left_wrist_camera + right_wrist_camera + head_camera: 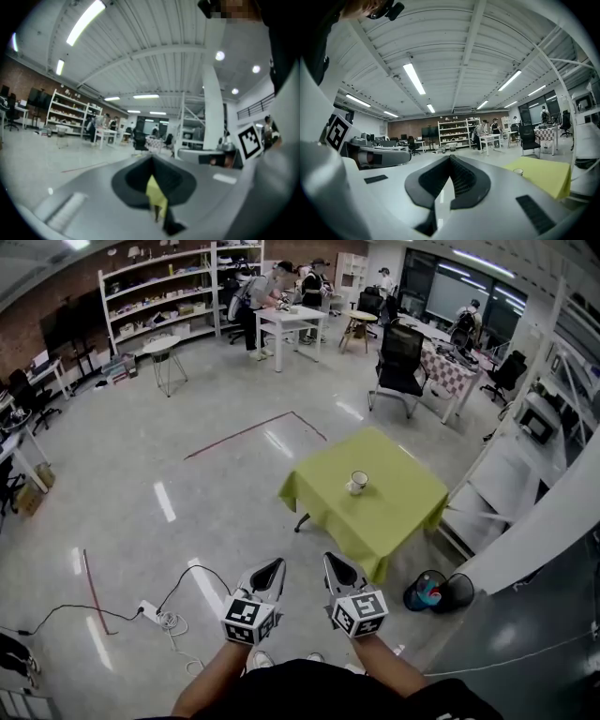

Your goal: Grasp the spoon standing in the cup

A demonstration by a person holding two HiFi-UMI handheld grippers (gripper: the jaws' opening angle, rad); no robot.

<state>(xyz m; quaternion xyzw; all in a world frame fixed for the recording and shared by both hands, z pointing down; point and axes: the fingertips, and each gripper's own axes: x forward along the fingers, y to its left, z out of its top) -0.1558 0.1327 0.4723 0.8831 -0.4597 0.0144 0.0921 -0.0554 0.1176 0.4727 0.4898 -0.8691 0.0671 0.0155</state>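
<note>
A white cup [358, 482] stands near the middle of a small table with a yellow-green cloth [394, 512], a few steps ahead of me. The spoon in it is too small to make out. Both grippers are held low in front of my body, well short of the table. The left gripper [277, 562] and the right gripper [329, 558] point forward, side by side, each shut with nothing between the pads. In the right gripper view the cup [518, 171] and the cloth [546, 178] lie off to the right of the shut right gripper [450, 156]. In the left gripper view, the left gripper [151, 158] shows only a sliver of the cloth.
A power strip with cables [155, 615] lies on the floor at the left. Dark round bags [439, 592] sit by the table's near right corner, next to a white partition [534, 531]. Red tape lines [253, 432], chairs, white tables, shelves and people are farther back.
</note>
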